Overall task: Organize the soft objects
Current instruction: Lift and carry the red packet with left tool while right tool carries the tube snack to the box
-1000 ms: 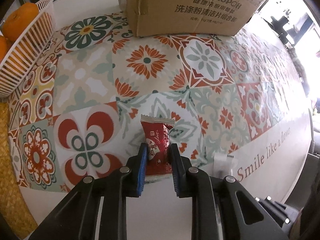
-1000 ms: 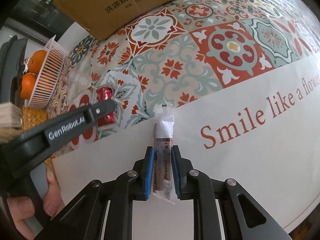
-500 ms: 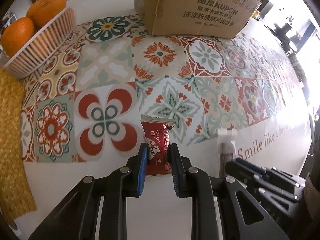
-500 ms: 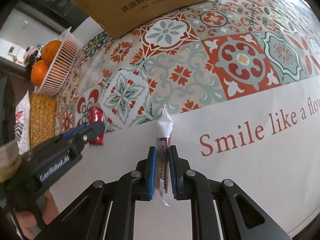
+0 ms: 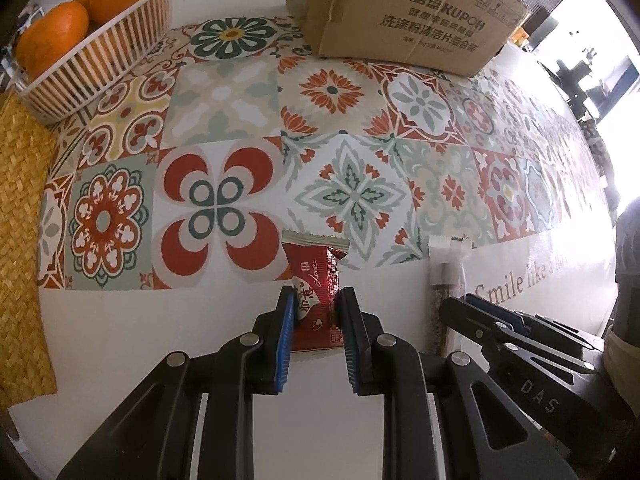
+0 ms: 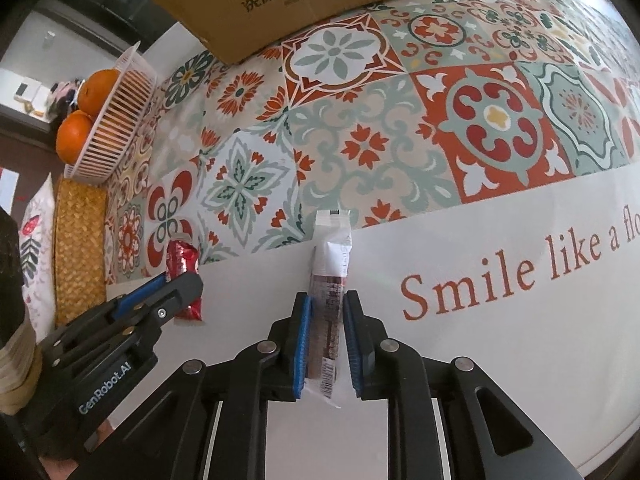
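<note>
A red snack packet [image 5: 316, 284] with white lettering is held between the blue pads of my left gripper [image 5: 316, 300], above the white strip of the patterned tablecloth [image 5: 224, 196]. It also shows in the right wrist view [image 6: 182, 264]. A long white and brown snack stick [image 6: 330, 300] is held between the pads of my right gripper [image 6: 324, 312]. In the left wrist view the stick [image 5: 444, 264] and the right gripper [image 5: 480, 312] sit just right of the red packet.
A cardboard box [image 5: 400, 20] stands at the back of the table. A white basket with oranges [image 5: 92, 56] sits at the back left beside a woven yellow mat [image 5: 20, 220]. The left gripper's body [image 6: 120, 328] is at the lower left of the right wrist view.
Both grippers have pulled back toward the table's near edge and risen, each keeping its packet. The two grippers have come closer together, side by side.
</note>
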The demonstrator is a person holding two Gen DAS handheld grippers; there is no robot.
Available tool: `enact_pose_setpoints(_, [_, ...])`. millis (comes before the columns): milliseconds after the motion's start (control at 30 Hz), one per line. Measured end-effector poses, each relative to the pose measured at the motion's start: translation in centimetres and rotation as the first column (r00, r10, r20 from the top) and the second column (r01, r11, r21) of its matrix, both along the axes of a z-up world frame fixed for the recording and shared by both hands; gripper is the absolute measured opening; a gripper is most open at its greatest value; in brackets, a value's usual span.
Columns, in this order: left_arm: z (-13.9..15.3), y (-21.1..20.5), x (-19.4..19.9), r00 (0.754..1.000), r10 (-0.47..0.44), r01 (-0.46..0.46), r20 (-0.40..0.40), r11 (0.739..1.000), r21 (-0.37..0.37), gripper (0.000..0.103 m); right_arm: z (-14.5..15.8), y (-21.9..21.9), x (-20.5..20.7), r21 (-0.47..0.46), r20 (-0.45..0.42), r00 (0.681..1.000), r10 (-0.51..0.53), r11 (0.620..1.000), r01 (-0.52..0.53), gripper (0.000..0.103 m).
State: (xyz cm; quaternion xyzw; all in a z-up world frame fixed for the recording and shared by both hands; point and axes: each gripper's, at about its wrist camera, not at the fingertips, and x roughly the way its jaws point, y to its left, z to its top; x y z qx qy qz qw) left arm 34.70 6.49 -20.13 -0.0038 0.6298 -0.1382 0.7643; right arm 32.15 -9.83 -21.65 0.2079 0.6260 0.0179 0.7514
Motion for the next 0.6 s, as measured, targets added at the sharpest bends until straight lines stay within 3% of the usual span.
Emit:
enact_pose_setpoints(167, [-0.2,0.8,-0.3,1.000,0.012,-0.012,-0.008,1.000,0.005,0.023,-0.6,0.5,0.4,-0.019,-0.022,1.000,0.018,1.000,-0.019,0.024])
enact_pose_setpoints(367, [-0.1,1.4,-1.0,1.000,0.010,-0.010,-0.007,1.000,0.013,0.023,-0.4,2.3,0.7,-0.110,0.009,0.997,0.074,0.991,-0.073,0.021])
enact_pose_setpoints(600, [0.5,0.3,-1.5,1.000,-0.017,0.017,0.014,1.000,0.008,0.023,-0.1,1.6,0.4,-0.070,0.037,0.997,0.070,0.995,-0.067,0.019])
